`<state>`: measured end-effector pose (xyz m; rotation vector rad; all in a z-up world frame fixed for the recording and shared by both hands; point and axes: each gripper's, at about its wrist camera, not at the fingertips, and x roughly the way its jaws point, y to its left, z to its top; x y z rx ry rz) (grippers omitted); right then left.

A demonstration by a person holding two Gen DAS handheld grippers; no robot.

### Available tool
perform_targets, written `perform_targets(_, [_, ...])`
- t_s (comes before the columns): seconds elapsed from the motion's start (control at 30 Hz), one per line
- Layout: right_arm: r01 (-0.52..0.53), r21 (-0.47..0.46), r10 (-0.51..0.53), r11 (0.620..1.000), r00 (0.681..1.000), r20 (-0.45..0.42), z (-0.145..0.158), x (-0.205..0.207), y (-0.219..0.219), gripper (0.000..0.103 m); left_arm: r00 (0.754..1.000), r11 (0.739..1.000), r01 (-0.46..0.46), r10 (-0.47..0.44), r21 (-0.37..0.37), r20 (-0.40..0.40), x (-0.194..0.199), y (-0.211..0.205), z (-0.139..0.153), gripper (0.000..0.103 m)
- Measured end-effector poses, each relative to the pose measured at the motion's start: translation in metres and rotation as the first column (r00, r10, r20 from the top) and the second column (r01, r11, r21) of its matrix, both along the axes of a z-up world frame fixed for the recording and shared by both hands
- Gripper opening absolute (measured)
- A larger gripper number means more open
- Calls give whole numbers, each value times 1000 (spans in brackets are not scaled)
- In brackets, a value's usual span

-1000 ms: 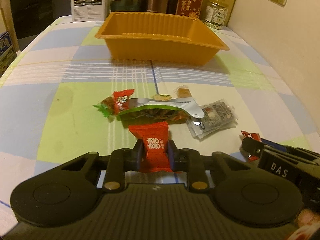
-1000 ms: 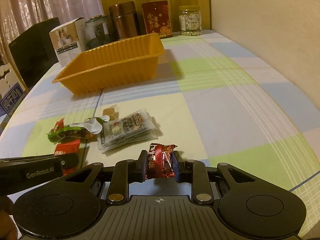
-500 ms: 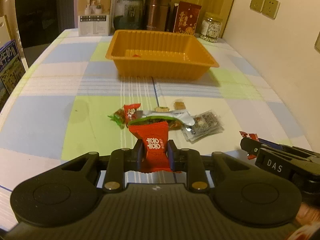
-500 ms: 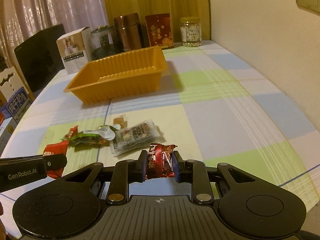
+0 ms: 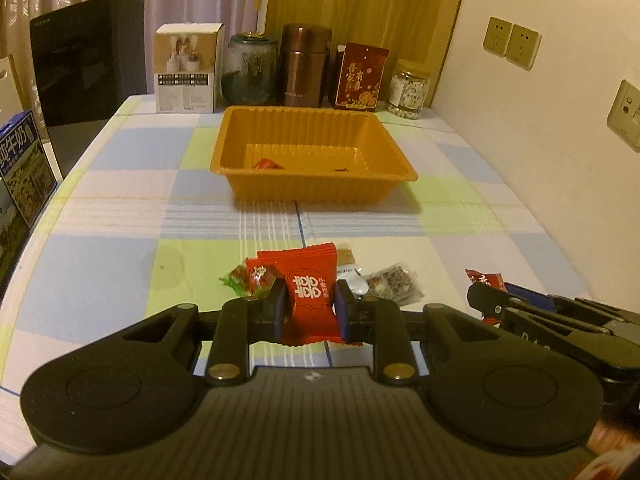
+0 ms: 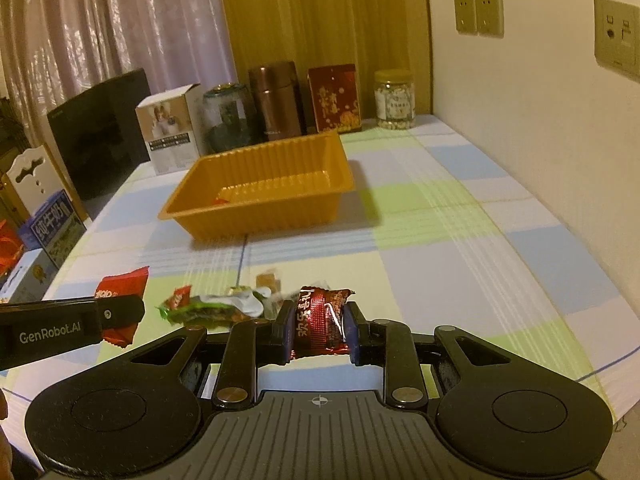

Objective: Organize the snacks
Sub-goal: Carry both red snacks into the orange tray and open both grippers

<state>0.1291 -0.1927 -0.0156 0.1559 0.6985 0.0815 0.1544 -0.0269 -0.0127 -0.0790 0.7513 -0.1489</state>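
Left wrist view: red candy packet (image 5: 310,294) pinched between the left gripper (image 5: 310,308) pads, held off the checked tablecloth (image 5: 100,216), pack upright, its crimped bottom edge hanging below the jaws. Right wrist view: right gripper (image 6: 319,330) clamped on a dark red foil candy (image 6: 320,322), also clear of the table. Orange tray (image 5: 316,152) sits at 12 o'clock from the left gripper and about 11 o'clock from the right one, well apart from both, with two small red pieces already on its floor. Loose pile left on the cloth just beyond the fingers: green-wrapped snack (image 6: 200,310), clear packet of dark bits (image 5: 394,282), small tan sweet (image 6: 267,280). Risks, as I judge them: both wrappers are slick and gripped on a narrow band, so a quick swing toward the tray could let one slide out short of it. The two grippers are near each other, right one at 3 o'clock in the left view, so converging on the tray together could knock them. A low carry could clip the near tray wall and shove the light tray toward the jars (image 5: 408,90) at 12 o'clock behind.
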Motion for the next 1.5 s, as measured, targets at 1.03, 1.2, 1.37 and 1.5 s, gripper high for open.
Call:
perform_targets(1.03, [-67, 73, 67, 995, 998, 0, 13, 148, 2, 26, 999, 1000, 11, -12, 23, 48, 130, 27, 17, 22])
perform_targets(1.2, [-82, 80, 82, 993, 997, -4, 13, 188, 4, 26, 999, 1000, 24, -25, 13, 43, 171, 32, 14, 22])
perform_targets(1.37, [-83, 130, 87, 988, 996, -27, 11, 224, 1, 26, 998, 998, 59, -59, 0, 39, 206, 32, 10, 22])
perform_targets(1.5, [-76, 150, 82, 986, 996, -37, 11, 246, -1, 26, 998, 998, 61, -61, -14, 22, 230, 33, 4, 22])
